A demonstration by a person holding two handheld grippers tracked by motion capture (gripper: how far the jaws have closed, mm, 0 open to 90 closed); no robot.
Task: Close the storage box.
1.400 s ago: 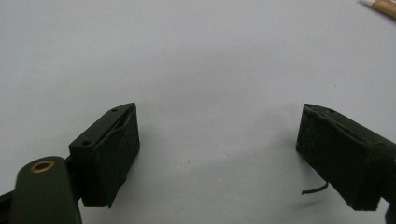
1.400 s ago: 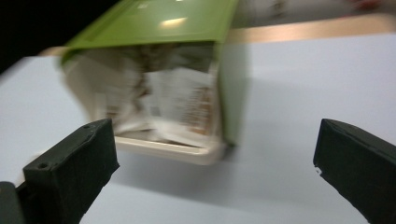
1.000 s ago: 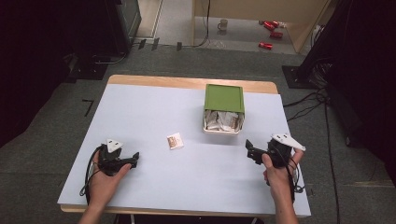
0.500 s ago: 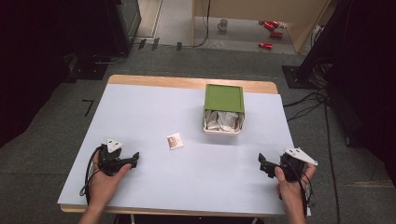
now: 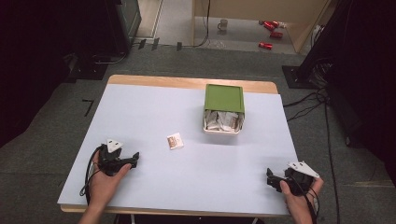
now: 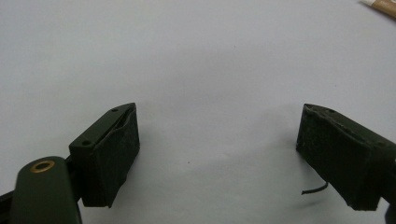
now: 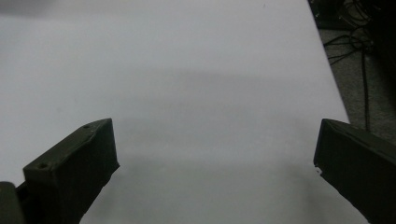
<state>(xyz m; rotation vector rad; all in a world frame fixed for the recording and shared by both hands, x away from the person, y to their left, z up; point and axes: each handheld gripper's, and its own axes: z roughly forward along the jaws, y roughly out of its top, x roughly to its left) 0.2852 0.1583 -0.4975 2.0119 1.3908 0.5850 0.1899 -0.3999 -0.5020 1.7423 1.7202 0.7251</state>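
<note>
Packet (image 5: 175,141) mid-table, right tongs (image 5: 270,179) near front edge

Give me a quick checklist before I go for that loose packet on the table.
1. Left gripper open: ok, jaws wide apart in the left gripper view.
2. Right gripper open: ok, nothing between its jaws.
3. Small packet free to grasp: ok, it lies alone and flat on the table.
4. Path from left gripper to packet: ok, bare tabletop between them.
5. Green box ready to receive: cannot tell; it already holds packets, and spare room is unclear.
6. Right gripper near the table edge: ok, resting at the front right corner.
</note>
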